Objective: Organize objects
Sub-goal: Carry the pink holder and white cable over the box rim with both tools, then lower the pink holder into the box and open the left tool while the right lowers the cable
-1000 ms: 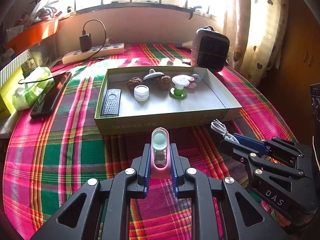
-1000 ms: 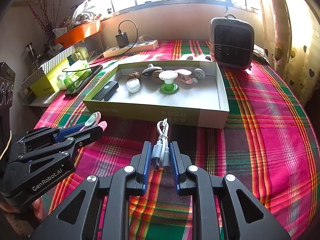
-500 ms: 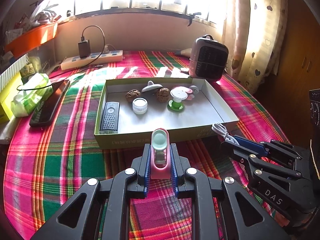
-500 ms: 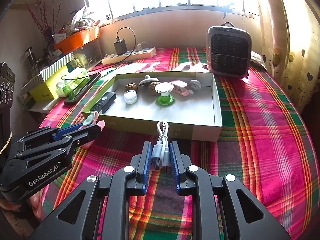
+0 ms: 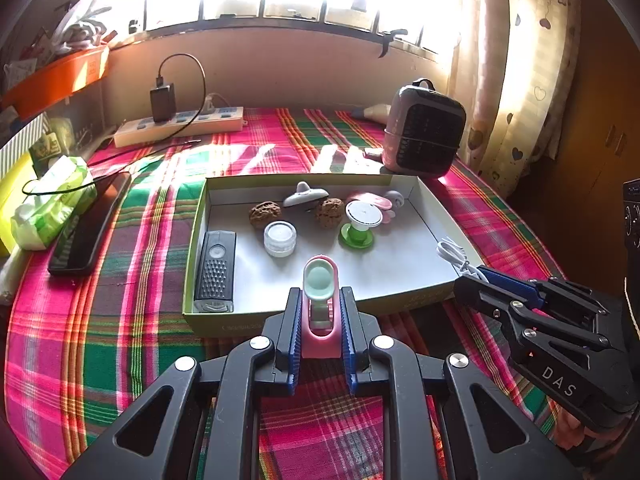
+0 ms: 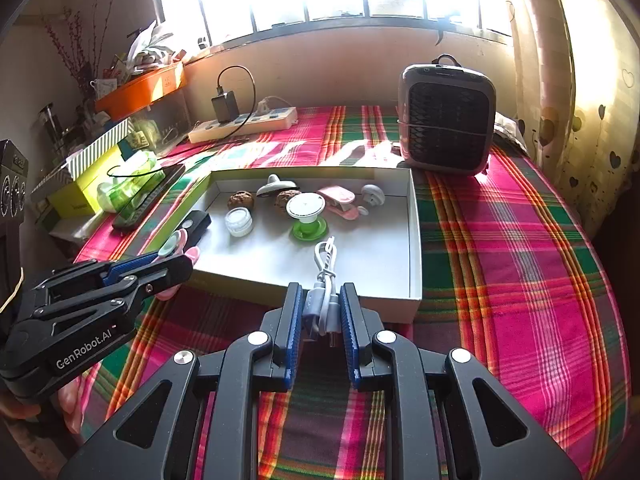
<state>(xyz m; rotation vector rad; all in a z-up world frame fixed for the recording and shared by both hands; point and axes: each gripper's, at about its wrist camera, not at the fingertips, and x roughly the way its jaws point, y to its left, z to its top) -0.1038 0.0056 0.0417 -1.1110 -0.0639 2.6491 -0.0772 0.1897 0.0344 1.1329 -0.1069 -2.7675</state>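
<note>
Fingers of the left gripper (image 5: pixel 320 316) clamp a pink clip (image 5: pixel 320 308); right gripper (image 6: pixel 320 316) pinches a white cable (image 6: pixel 325 280), whose loose loop could snag the box (image 6: pixel 416 240) rim at frame centre.

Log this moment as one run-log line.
left gripper: shut on pink clip | right gripper: shut on white cable | both at box near edge

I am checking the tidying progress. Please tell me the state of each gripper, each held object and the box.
left gripper: shut on pink clip
pink clip: held, above the box's near edge
right gripper: shut on white cable
white cable: bundled, held
cardboard box: open, holds small items
</note>
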